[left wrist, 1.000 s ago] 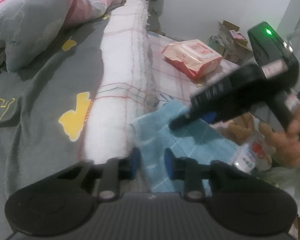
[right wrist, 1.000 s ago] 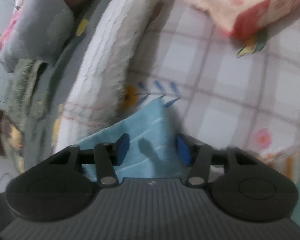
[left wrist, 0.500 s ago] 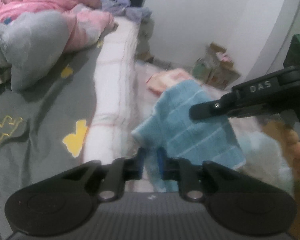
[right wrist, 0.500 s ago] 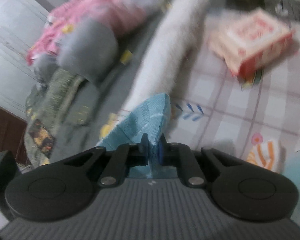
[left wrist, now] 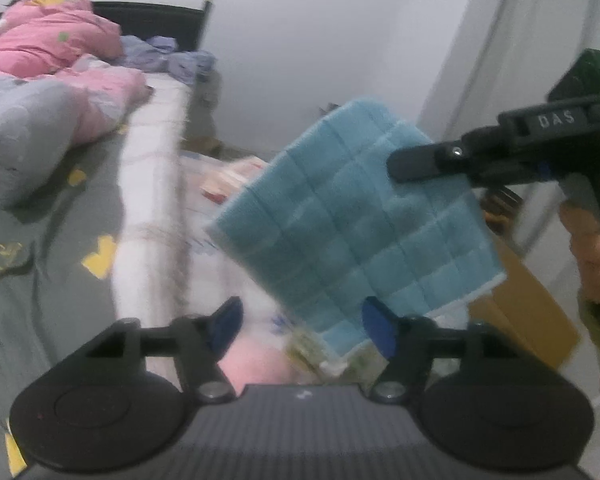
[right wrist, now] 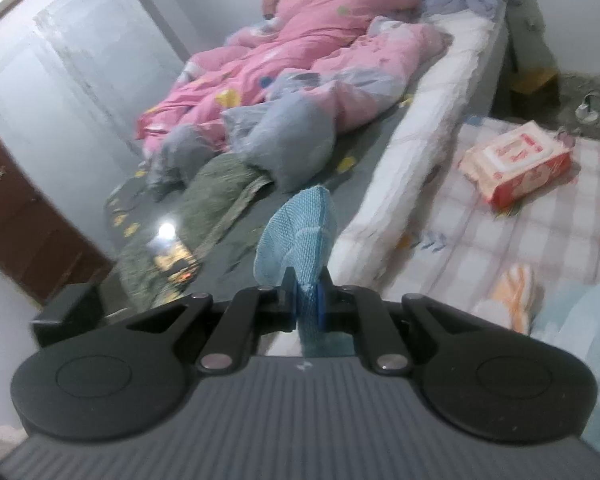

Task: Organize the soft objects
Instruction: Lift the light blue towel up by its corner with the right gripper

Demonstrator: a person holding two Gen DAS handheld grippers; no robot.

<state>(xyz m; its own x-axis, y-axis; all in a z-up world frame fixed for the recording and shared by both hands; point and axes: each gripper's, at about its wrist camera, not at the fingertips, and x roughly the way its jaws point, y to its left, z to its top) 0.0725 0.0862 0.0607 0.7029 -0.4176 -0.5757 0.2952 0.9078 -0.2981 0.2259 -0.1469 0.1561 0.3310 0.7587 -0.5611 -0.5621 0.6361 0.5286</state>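
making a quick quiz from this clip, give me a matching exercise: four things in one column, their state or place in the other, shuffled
Things:
1. blue towel
2. left gripper
3. right gripper
4. wipes pack

States or places:
A. lying on the checked sheet
B. hanging in the air from one pinched edge
C. open, its jaws having just been opening, pressing on nothing
D. shut on cloth

Pairs: 1-B, 2-C, 3-D, 4-A
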